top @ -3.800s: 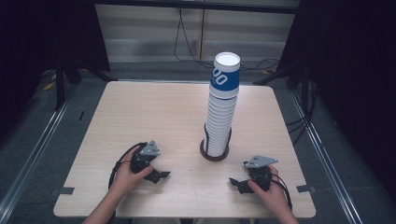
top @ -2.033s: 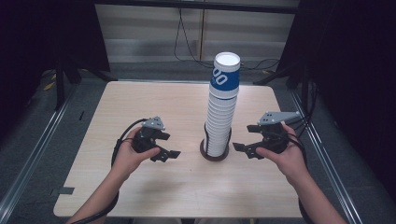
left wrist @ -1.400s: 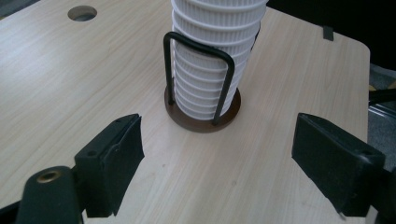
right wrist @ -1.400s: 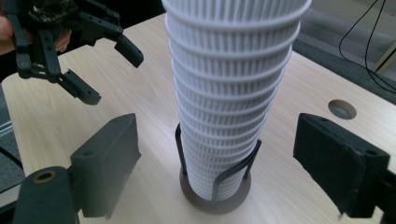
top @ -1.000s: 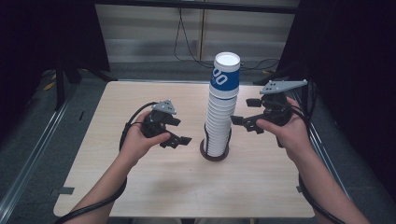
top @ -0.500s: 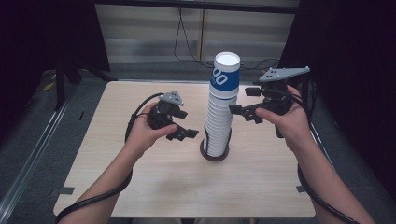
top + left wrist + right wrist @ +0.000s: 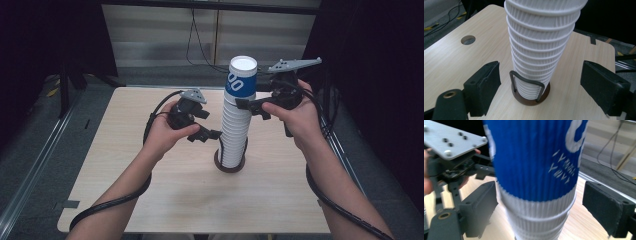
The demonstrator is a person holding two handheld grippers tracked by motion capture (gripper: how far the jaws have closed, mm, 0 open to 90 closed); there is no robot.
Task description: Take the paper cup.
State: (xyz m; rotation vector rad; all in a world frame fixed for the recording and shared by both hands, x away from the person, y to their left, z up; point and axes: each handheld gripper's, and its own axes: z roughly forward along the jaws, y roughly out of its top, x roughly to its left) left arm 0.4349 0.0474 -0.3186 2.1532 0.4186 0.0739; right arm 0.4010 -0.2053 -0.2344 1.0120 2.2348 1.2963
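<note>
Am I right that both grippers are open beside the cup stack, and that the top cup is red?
Not quite: the top cup is blue, as the high view shows. The left gripper and right gripper are indeed open beside the cup stack.

Cup stack (image 7: 236,120) stands upright in a round holder (image 7: 230,163) at mid tabletop (image 7: 165,185). Left gripper (image 7: 209,134) just left of the stack's lower half; right gripper (image 7: 250,106) just right of its top, higher up. Round hole (image 7: 468,39) in tabletop, far left.

A lab: black curtains (image 7: 45,40), bare table (image 7: 150,200), floor cables (image 7: 200,45).
</note>
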